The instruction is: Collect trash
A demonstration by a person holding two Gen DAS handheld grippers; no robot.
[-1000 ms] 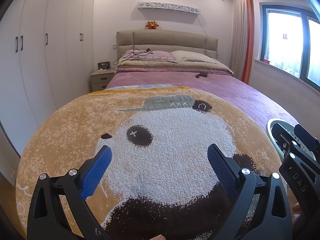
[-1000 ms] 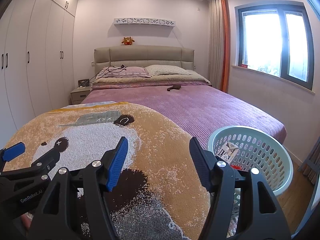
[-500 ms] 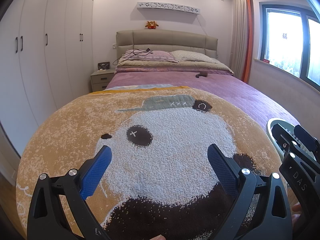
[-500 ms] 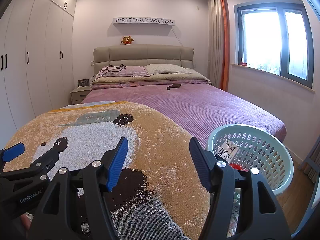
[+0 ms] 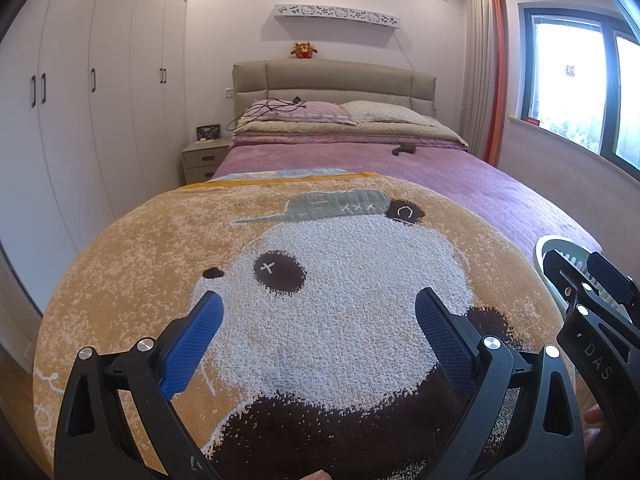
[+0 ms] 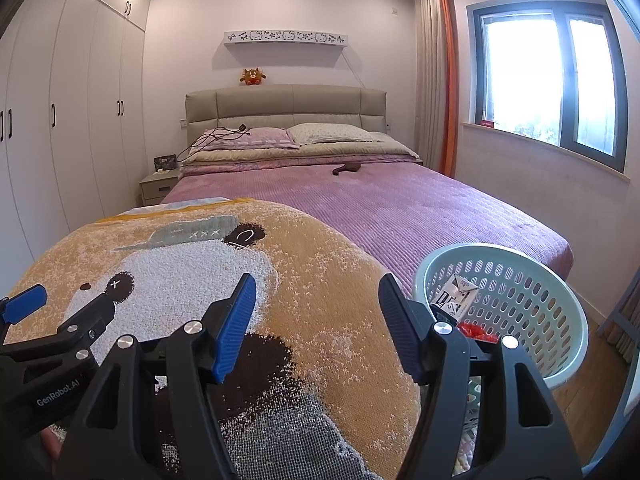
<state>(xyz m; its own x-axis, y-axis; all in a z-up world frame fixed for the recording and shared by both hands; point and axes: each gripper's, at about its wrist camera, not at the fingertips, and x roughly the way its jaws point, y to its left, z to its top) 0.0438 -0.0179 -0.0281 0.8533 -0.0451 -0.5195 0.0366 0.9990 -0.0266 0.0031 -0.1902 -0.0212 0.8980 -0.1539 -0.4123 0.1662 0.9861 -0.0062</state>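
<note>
Lying tilted in basket [image 6: 560, 280], white carton [image 6: 456, 295].

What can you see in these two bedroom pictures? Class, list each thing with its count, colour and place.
blanket: one, orange with a bear picture, foot of the bed
bedspread: one, purple, over the bed
pillows: two, pink and pale, by the headboard
cable: one, black, on the pink pillow
basket: one, pale green, right of the bed, holding a white carton and red scraps
soft toy: one, orange, on the headboard
nightstand: one, beige, left of the bed
left gripper: open, empty
right gripper: open, empty
</note>
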